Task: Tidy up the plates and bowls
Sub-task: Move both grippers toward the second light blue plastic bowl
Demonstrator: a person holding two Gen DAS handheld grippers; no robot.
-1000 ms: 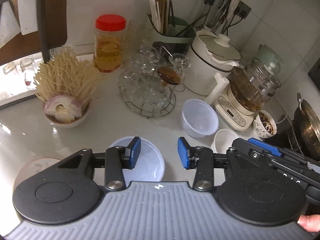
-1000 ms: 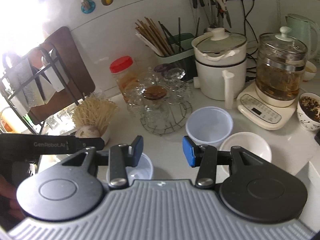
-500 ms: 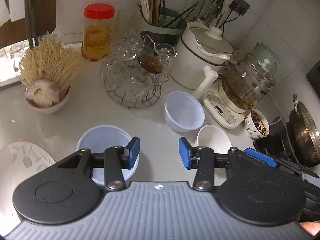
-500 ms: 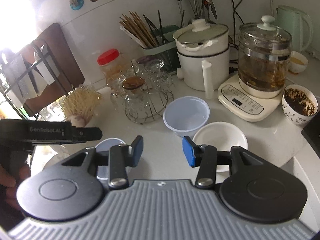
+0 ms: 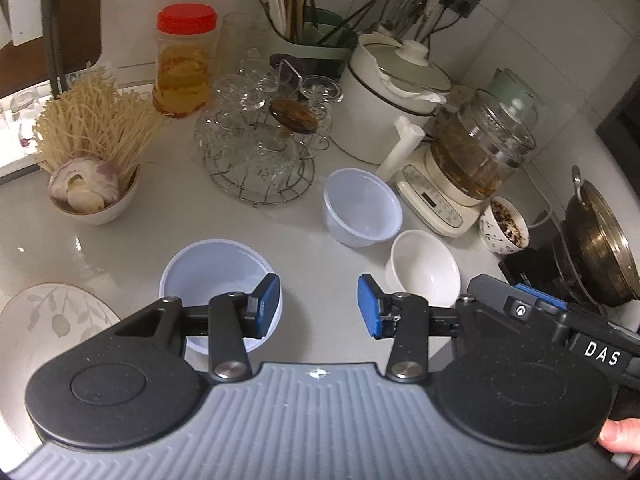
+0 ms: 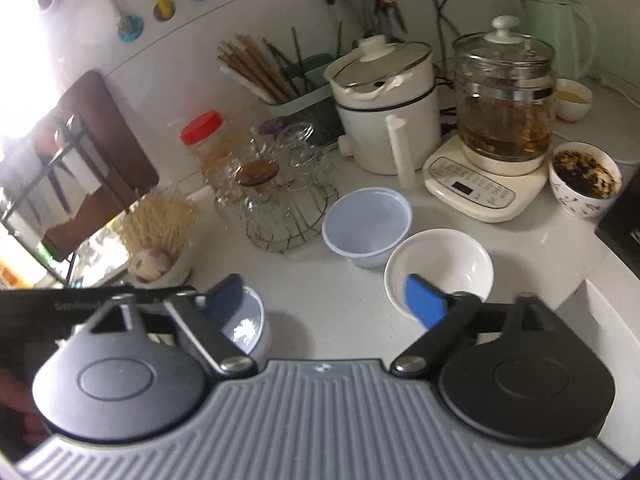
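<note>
White countertop, crowded at the back, carries your bowls: a clear plastic bowl [image 6: 367, 232], a white ceramic bowl [image 6: 440, 264] just beside it, another plastic bowl [image 5: 218, 276] nearer you, and a leaf-patterned plate [image 5: 56, 316]. Your right gripper [image 6: 324, 300] was half-closed a second ago and is now spreading its jaws wide with nothing between them — likely readying for the ceramic bowl's rim. Your left gripper [image 5: 318, 308] sits half-open and empty, unchanged, by the near plastic bowl.

Taking the glass rack [image 5: 256, 160] as my ref: jar [image 5: 185, 60] behind-left, noodle bowl [image 5: 94, 184] left, plastic bowl [image 5: 362, 212] right w/ ceramic bowl [image 5: 424, 270] just beside it, 2nd plastic bowl [image 5: 216, 276] in front, plate [image 5: 52, 316] front-left.
</note>
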